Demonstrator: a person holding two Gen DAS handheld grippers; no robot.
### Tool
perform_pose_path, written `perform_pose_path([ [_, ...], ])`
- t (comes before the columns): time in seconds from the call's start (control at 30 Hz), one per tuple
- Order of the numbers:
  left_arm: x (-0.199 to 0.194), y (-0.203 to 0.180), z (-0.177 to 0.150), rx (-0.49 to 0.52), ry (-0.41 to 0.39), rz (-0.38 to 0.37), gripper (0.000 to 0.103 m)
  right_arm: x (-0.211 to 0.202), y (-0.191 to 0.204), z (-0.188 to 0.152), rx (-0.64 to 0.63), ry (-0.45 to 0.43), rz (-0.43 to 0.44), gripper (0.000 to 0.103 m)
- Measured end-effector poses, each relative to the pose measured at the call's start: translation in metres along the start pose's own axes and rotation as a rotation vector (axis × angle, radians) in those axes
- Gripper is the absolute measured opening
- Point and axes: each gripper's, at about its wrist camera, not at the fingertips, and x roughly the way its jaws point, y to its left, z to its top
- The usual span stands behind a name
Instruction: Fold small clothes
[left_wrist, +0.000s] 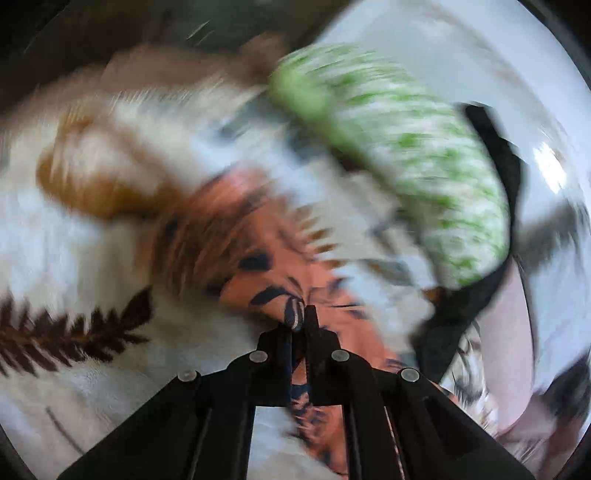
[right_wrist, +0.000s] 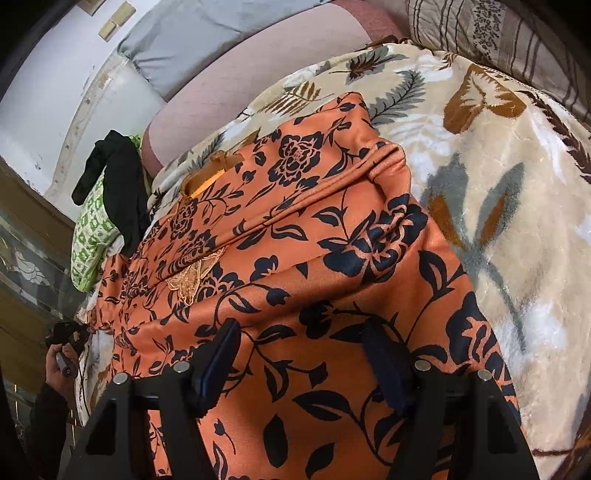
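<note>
The orange garment (right_wrist: 295, 258), printed with dark blue flowers and leaves, lies spread over a plush blanket (right_wrist: 498, 206) that covers the bed. The blanket is cream with brown and grey leaf shapes. The garment takes the middle of the bed and reaches to the near edge in the right wrist view; a long fold ridge runs across its upper part, and a small gold butterfly patch (right_wrist: 190, 280) sits on its left part.

The left tongs (left_wrist: 300, 317) are pressed together on a pinch of the orange cloth (left_wrist: 280, 273), and the fabric rises in a small peak between the two tips. This view is strongly blurred, so finer details of the cloth are not readable. In the right wrist view the left hand (right_wrist: 61, 363) shows at the left edge of the bed, just beside the garment's border.

The right tongs (right_wrist: 301, 363) stand wide apart above the near part of the garment, with nothing between the pads.

Towards the far left corner of the bed a green-and-white patterned pillow (right_wrist: 88, 236) lies with a black cloth (right_wrist: 118, 184) draped over it. A grey pillow (right_wrist: 177, 51) rests on the pink sheet (right_wrist: 236, 85) beyond the blanket.
</note>
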Motion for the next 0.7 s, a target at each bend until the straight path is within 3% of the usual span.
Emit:
perform_pose_path([
  [0.07,-0.031,-0.052,-0.010,0.168,-0.084,-0.038,0.004,-0.001,-0.002,0.001,0.006,-0.011,0.008,0.072],
  [0.17,-0.077,-0.146,-0.051,0.441,-0.170,-0.151,0.004,-0.002,-0.006,0.001,0.021,-0.021,0.025,0.072],
  [0.3,-0.117,-0.263,-0.147,0.750,-0.199,-0.306,0.005,-0.004,-0.009,0.000,0.042,-0.036,0.048,0.072],
  [0.37,-0.120,-0.311,-0.211,0.883,-0.200,-0.309,0.005,-0.007,-0.012,0.001,0.061,-0.044,0.059,0.072],
  [0.4,-0.115,-0.327,-0.238,0.948,-0.191,-0.300,0.009,-0.010,-0.014,0.002,0.078,-0.054,0.066,0.072],
  [0.43,-0.103,-0.343,-0.272,1.043,-0.149,-0.294,0.029,-0.011,-0.016,0.002,0.090,-0.058,0.070,0.072],
  [0.47,-0.090,-0.352,-0.300,1.117,-0.100,-0.292,0.061,-0.013,-0.017,0.003,0.103,-0.061,0.078,0.072],
  [0.5,-0.074,-0.355,-0.328,1.196,-0.029,-0.290,0.073,-0.016,-0.017,0.005,0.109,-0.069,0.092,0.072],
  [0.53,-0.057,-0.352,-0.353,1.280,0.063,-0.285,0.077,-0.020,-0.015,0.007,0.107,-0.077,0.095,0.072],
  [0.6,-0.047,-0.334,-0.370,1.324,0.092,-0.252,0.077,-0.027,-0.012,0.014,0.091,-0.087,0.097,0.074],
  [0.7,-0.052,-0.302,-0.341,1.238,0.097,-0.244,0.077,-0.031,-0.006,0.025,0.062,-0.097,0.102,0.076],
])
